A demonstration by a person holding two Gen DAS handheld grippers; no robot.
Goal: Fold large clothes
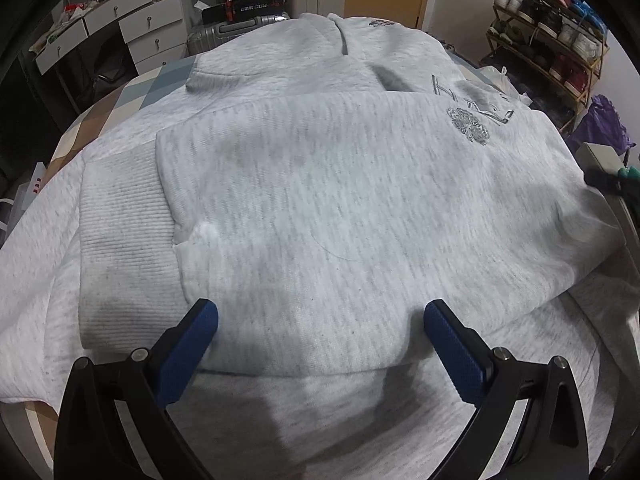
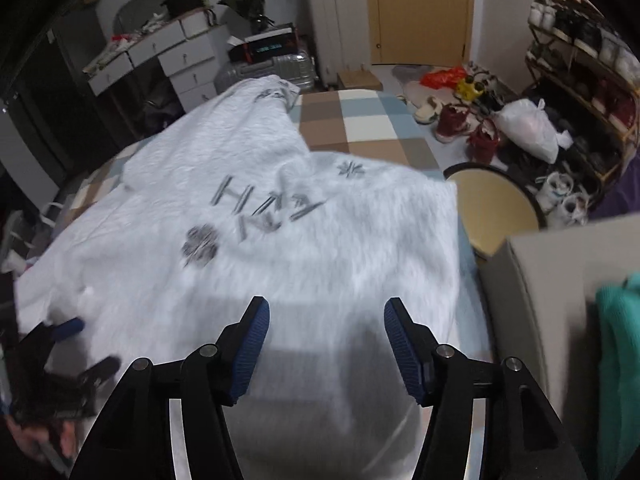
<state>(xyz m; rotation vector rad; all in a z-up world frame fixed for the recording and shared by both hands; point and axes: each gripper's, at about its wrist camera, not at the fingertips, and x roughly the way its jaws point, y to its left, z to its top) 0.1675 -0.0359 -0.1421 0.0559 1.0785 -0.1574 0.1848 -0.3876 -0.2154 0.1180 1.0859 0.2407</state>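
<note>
- Left gripper (image 1: 320, 316): blue-padded fingers (image 1: 188, 352) spread wide, nothing between them, hovering just over the near folded edge of the grey sweatshirt (image 1: 320, 200).
- Right gripper (image 2: 326, 320): fingers (image 2: 250, 344) parted too, pointing down at the same sweatshirt, no cloth pinched between the pads.
- From the right wrist view, the left gripper shows at the lower left edge, blurred, with a hand (image 2: 36, 436) around it.
- The sweatshirt lies spread across a bed with a checked cover (image 2: 360, 120), one layer folded over another, a ribbed cuff (image 1: 124, 240) on the left side.
- Farther up, grey lettering and a clover emblem (image 1: 468, 124) face up on the cloth.
- Beyond the bed: a round stool (image 2: 500, 208), a silver suitcase (image 1: 236, 32), white drawers (image 1: 152, 32), a shoe rack (image 1: 552, 40).
</note>
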